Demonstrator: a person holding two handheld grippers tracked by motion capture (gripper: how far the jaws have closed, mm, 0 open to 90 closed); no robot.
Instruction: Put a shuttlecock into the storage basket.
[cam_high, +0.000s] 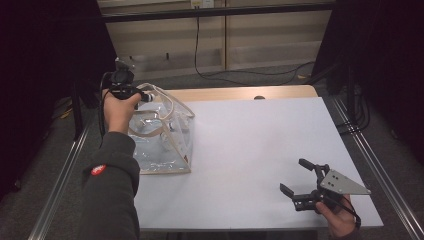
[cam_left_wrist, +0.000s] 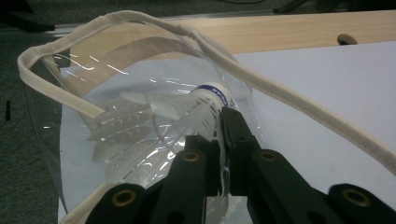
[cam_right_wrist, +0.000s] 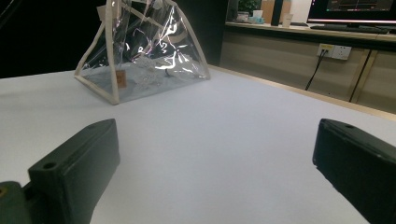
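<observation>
two tongs (cam_high: 145, 97) (cam_high: 300, 182), one shuttlecock (cam_left_wrist: 187, 112), one bag (cam_high: 170, 145)

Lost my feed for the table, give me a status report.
Left gripper shut on shuttlecock, at the mouth of the clear bag. Right gripper open, idle over the table. Nothing in the way.

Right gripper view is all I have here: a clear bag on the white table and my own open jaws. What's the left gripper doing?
Observer: The left gripper is shut on a white shuttlecock, over the mouth of the clear bag.
Operator: Which end is pinched?
Observer: The feathers, close below the cork cap.
Operator: Anything already in the bag?
Observer: Through the plastic I see feathers that look like another shuttlecock.
</observation>
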